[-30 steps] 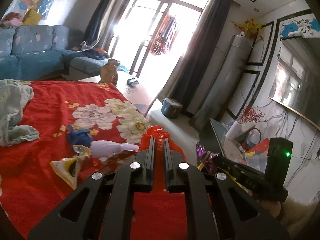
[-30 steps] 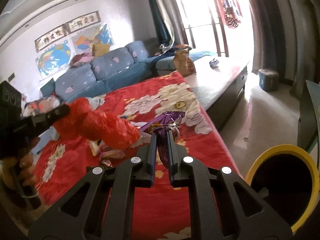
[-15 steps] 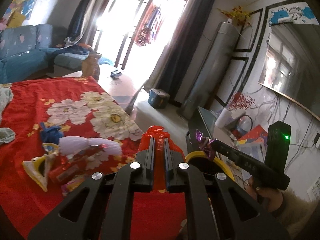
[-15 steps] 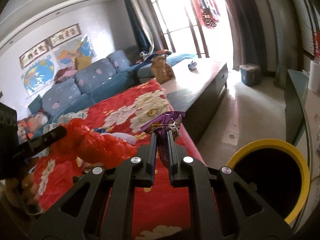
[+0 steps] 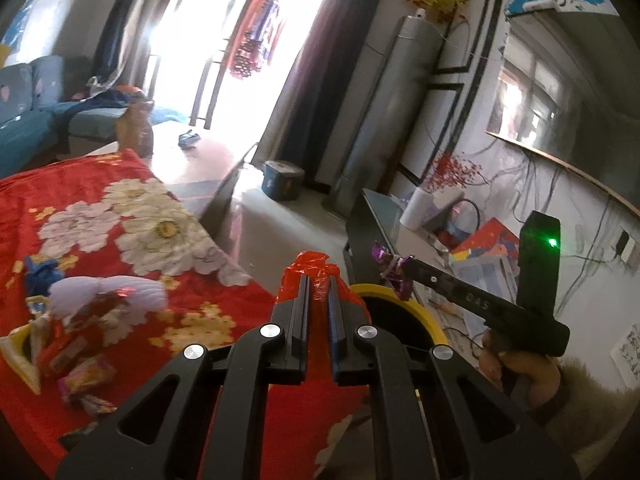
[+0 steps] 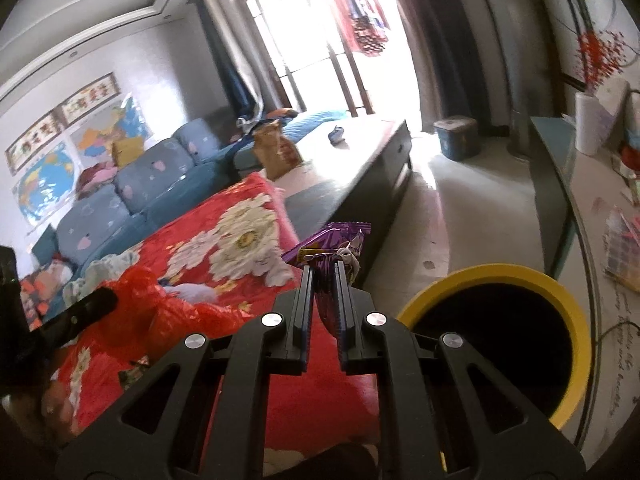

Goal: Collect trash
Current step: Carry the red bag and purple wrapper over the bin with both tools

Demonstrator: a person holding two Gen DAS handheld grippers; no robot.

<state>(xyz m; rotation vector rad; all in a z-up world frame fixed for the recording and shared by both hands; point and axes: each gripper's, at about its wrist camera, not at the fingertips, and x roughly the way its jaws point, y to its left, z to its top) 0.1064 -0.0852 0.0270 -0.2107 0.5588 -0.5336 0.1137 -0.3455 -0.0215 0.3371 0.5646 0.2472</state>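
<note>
1. The right tool [image 6: 323, 270] is clamping a crinkly purple foil snack wrapper [image 6: 332, 240] just beside the yellow-rimmed black bin [image 6: 576, 312]; it looks light and slippery.
2. The left tool [image 5: 318, 280] is pinching a soft red plastic bag [image 5: 310, 268] near that bin's rim.
3. More loose wrappers [image 5: 86, 376] are lying on the red floral blanket [image 5: 132, 216], well apart from the bin.

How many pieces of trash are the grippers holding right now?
2. The left gripper is clamped on a red plastic bag; the right gripper is clamped on a purple wrapper, near the yellow-rimmed bin.
</note>
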